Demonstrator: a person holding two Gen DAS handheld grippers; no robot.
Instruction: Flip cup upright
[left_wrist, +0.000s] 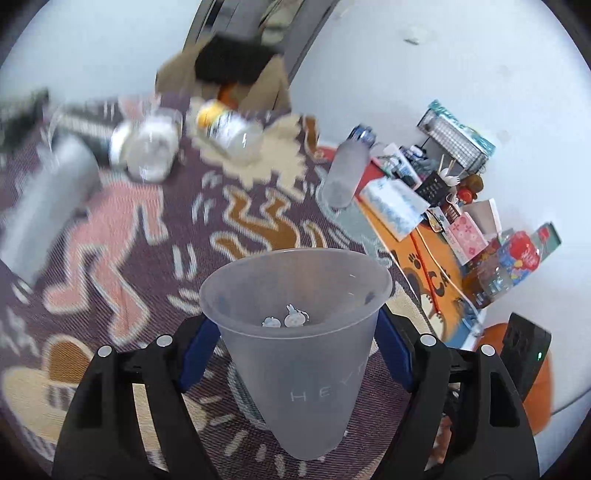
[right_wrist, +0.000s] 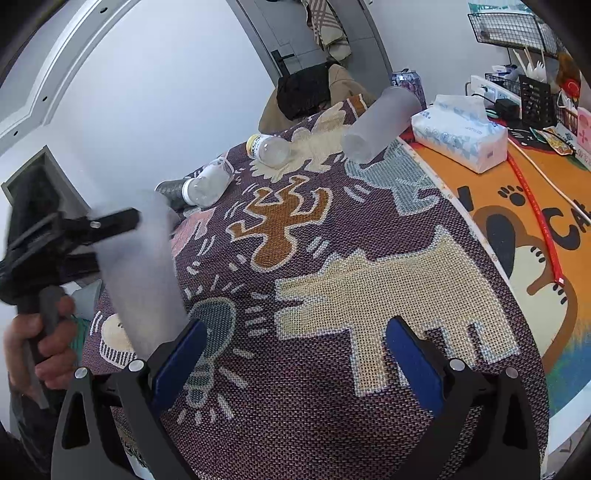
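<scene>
Gripping the cup (left_wrist: 299, 332) low in the frame, the left gripper (left_wrist: 295, 354) is pinching its walls; apparently airborne, it is risking slipping from the tapered sides. The right gripper (right_wrist: 295, 362) is hanging open, empty.

1. Your left wrist camera looks forward along the left gripper (left_wrist: 295, 354), tilted down at the patterned woven cloth (left_wrist: 155, 229), very close to the frosted cup (left_wrist: 295, 350) that fills its lower centre.
2. Your right wrist camera sits low over the same cloth (right_wrist: 369, 288), facing across it toward the door (right_wrist: 295, 33).
3. Both views share the cloth, the lying frosted tumbler (left_wrist: 343, 173) (right_wrist: 376, 125) and the tissue pack (left_wrist: 395, 206) (right_wrist: 461, 136).
</scene>
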